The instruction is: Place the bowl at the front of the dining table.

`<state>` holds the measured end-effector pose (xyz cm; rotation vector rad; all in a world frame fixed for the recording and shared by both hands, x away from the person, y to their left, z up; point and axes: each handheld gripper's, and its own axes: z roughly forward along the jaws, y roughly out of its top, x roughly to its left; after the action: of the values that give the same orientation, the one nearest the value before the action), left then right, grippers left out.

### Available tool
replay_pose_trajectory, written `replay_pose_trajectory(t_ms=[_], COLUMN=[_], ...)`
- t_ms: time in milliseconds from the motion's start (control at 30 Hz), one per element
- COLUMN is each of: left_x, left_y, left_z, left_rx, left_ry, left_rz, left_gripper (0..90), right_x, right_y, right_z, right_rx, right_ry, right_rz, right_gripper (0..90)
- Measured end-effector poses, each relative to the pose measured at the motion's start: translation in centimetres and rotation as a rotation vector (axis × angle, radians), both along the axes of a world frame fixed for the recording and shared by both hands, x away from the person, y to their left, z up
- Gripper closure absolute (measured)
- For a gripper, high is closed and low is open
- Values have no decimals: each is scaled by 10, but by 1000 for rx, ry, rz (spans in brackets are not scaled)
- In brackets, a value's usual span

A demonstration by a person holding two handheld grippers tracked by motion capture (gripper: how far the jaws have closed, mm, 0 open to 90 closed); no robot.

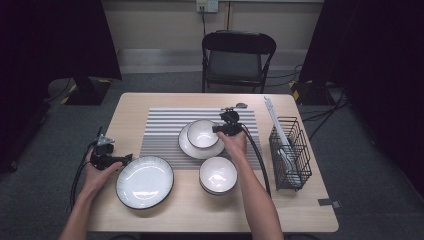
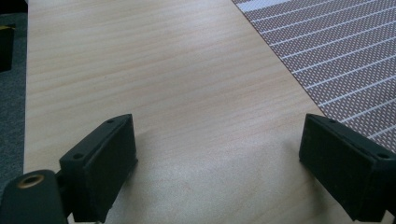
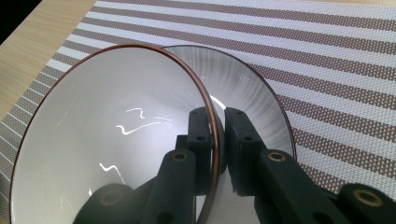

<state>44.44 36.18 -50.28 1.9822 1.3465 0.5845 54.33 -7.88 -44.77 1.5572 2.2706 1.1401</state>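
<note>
Small bowl (image 3: 116, 135), rim pinched in the right claw (image 3: 218, 140), over the small plate (image 1: 192, 148); left claw (image 2: 219, 163) spread wide above the bare table (image 2: 154, 79).

Wooden table (image 1: 190, 210) under striped placemat (image 1: 165, 131)

Left gripper (image 1: 125, 159) gapes wide, low and level — right gripper (image 1: 216, 129) clamped tight.

bowl (image 3: 116, 140) cut off by the bottom edge
</note>
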Motion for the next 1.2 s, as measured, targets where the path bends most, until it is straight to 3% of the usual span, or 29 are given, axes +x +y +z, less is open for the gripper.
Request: replay_pose_trajectory(t_ms=[867, 1200], left_x=[0, 0], left_y=[0, 0], left_z=[0, 0], left_rx=[0, 0], left_ry=[0, 0], left_rz=[-2, -2], left_gripper=[104, 105], right_x=[6, 3], right_y=[3, 2], right_z=[-3, -1], right_rx=[-32, -25], right_ry=[-7, -23], right_rz=[0, 2], right_gripper=[814, 723])
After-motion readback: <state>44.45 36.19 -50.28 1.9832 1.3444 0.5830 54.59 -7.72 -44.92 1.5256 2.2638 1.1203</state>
